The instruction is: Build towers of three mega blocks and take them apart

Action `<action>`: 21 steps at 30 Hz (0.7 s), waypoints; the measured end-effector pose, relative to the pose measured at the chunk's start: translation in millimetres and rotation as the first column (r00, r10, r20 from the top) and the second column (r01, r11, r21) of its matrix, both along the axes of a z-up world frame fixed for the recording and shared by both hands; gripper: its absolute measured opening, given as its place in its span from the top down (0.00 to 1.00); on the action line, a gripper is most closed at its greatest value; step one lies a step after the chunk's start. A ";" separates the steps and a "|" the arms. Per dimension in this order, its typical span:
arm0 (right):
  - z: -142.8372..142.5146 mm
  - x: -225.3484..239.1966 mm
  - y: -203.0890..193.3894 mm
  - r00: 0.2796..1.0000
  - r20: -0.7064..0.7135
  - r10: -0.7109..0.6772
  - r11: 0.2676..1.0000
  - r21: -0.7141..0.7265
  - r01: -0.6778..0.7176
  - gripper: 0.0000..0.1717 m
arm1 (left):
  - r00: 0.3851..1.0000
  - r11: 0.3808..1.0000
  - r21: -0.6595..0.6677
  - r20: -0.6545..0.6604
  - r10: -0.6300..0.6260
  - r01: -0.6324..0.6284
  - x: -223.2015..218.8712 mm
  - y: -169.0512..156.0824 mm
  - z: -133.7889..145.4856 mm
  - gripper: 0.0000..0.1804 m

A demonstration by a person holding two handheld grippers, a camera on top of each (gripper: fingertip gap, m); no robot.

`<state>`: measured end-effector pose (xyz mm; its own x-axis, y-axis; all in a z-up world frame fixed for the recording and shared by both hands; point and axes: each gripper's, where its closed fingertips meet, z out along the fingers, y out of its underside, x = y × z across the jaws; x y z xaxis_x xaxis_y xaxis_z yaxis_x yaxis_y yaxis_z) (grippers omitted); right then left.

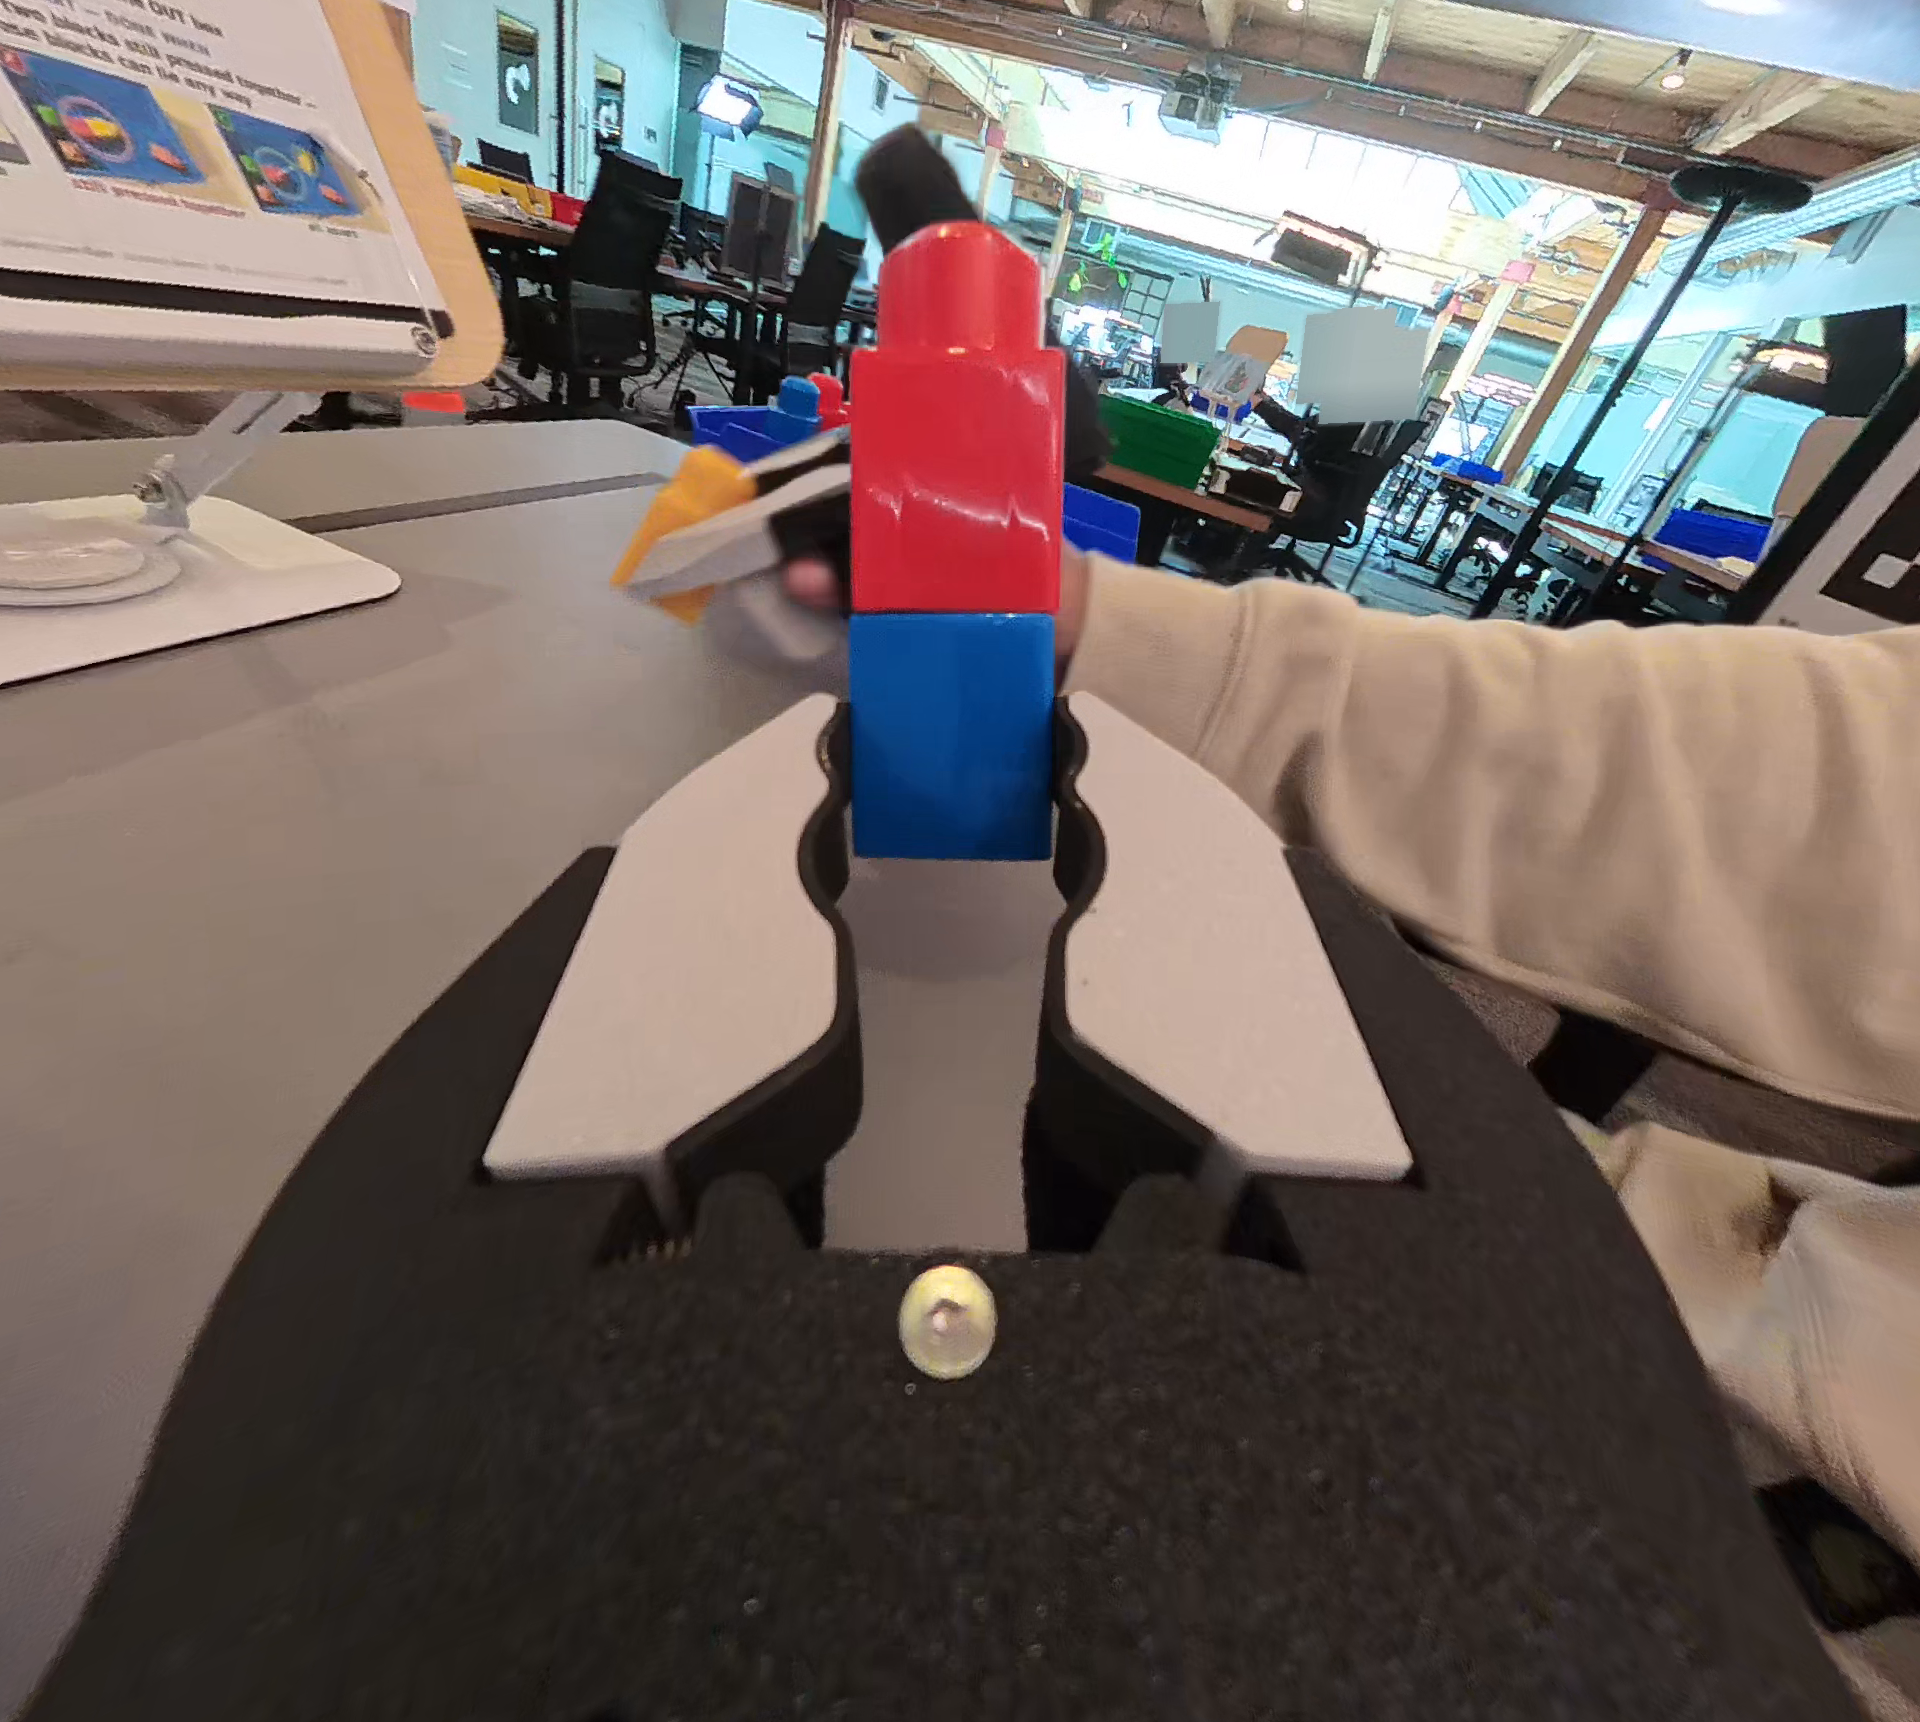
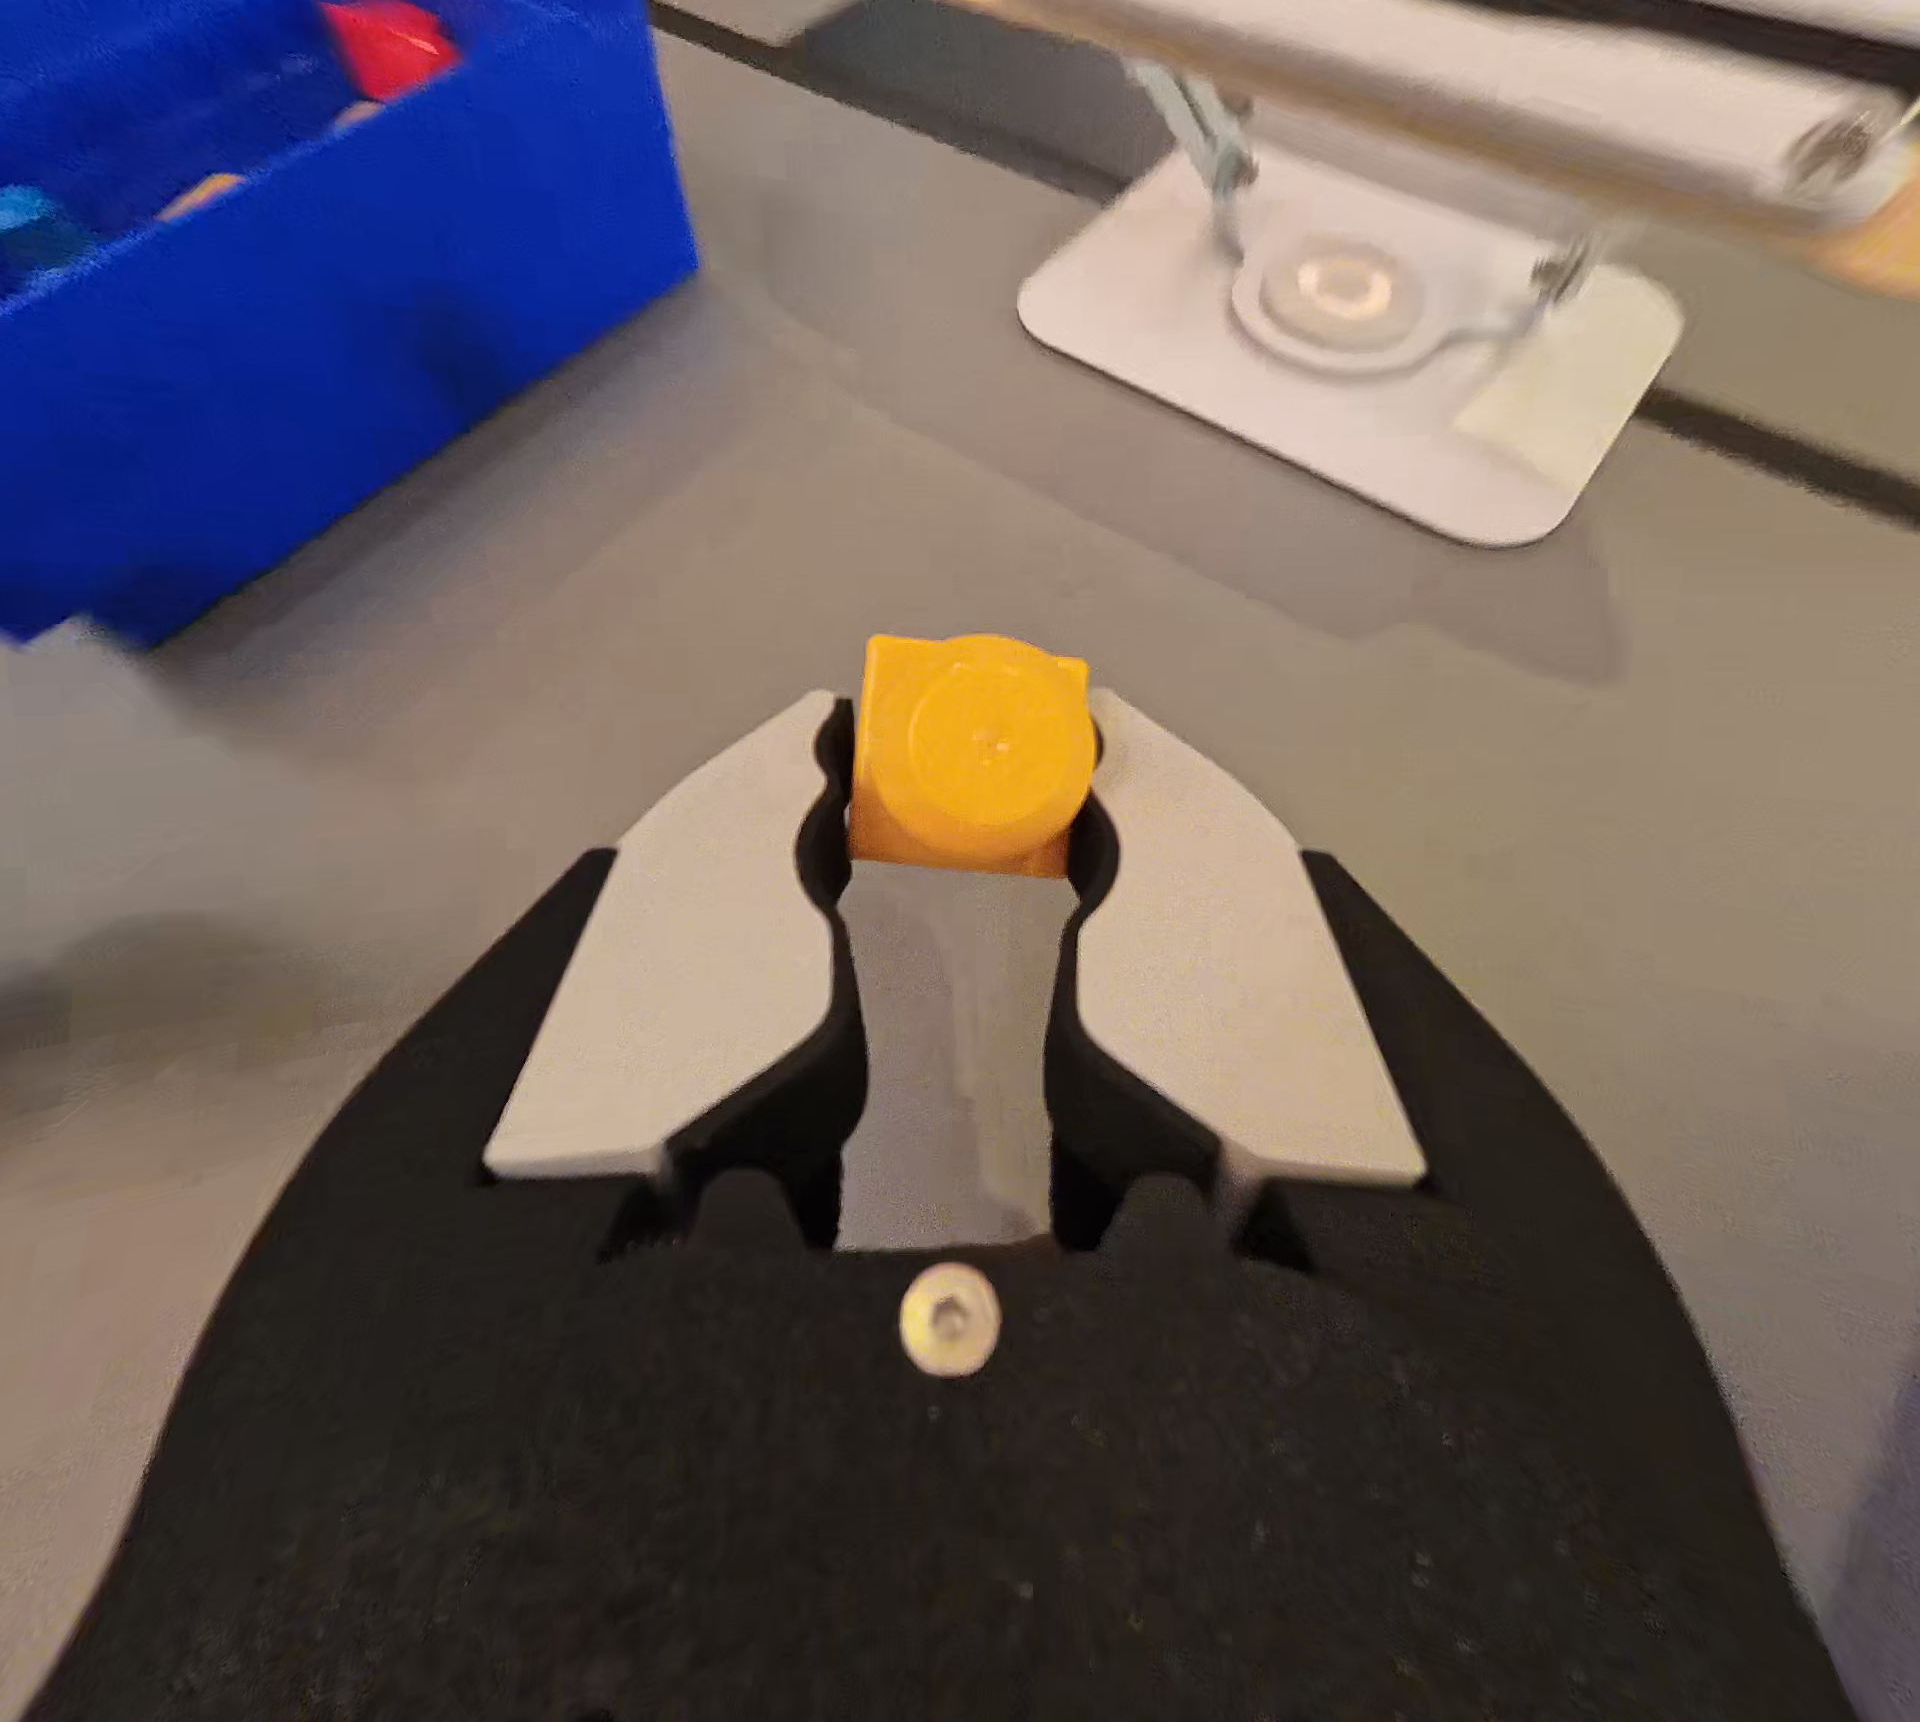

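Nearest, the left tongs (image 1: 951, 779) clamp the blue block (image 1: 951, 737) of an upright blue-and-red stack, red block (image 1: 956, 488) on top. Just behind and left of it, the right tongs (image 2: 971, 779) grip a yellow block (image 2: 971, 753), level with the red block above the desk (image 1: 260, 789).
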<state>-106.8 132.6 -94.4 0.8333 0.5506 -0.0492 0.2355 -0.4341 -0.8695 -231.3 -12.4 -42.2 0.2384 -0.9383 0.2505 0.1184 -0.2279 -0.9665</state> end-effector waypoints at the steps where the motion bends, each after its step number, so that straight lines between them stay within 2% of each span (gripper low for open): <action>1: 12.5 4.5 -13.3 0.998 -0.009 0.057 0.997 0.049 -0.057 0.77 | 1.000 1.000 0.000 -0.002 -0.014 0.014 -0.3 1.1 -1.6 0.80; 3: 36.1 7.7 -43.7 0.982 -0.043 0.185 0.974 0.140 -0.178 0.77 | 1.000 1.000 -0.005 -0.005 -0.028 0.028 -0.1 5.1 -4.8 0.80; 6: 57.0 10.5 -82.0 0.943 -0.020 0.332 0.921 0.223 -0.320 0.77 | 0.997 0.997 -0.011 -0.027 -0.075 0.075 6.7 6.7 -11.3 0.80; 10: 80.6 4.0 -109.1 0.876 -0.020 0.482 0.852 0.247 -0.462 0.77 | 0.985 0.988 -0.003 -0.085 -0.153 0.154 25.6 4.4 -18.9 0.80; 13: 108.8 -11.5 -124.6 0.757 -0.117 0.643 0.760 0.221 -0.612 0.77 | 0.965 0.969 0.010 -0.097 -0.245 0.247 45.1 -3.9 -14.5 0.80; 17: 129.7 -22.4 -128.0 0.632 -0.130 0.764 0.646 0.158 -0.747 0.77 | 0.946 0.950 0.017 -0.099 -0.309 0.313 68.9 -5.7 -6.3 0.80; 21: 131.9 -23.7 -125.7 0.591 -0.110 0.799 0.601 0.110 -0.792 0.77 | 0.939 0.943 0.012 -0.088 -0.331 0.333 82.7 1.4 -1.8 0.80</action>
<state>-130.5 6.9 37.6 0.0487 0.9957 -0.0793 0.3488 -0.0914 -0.9327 -148.7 -10.9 -44.0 -0.0691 -0.9737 0.2173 -0.0415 -0.2148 -0.9758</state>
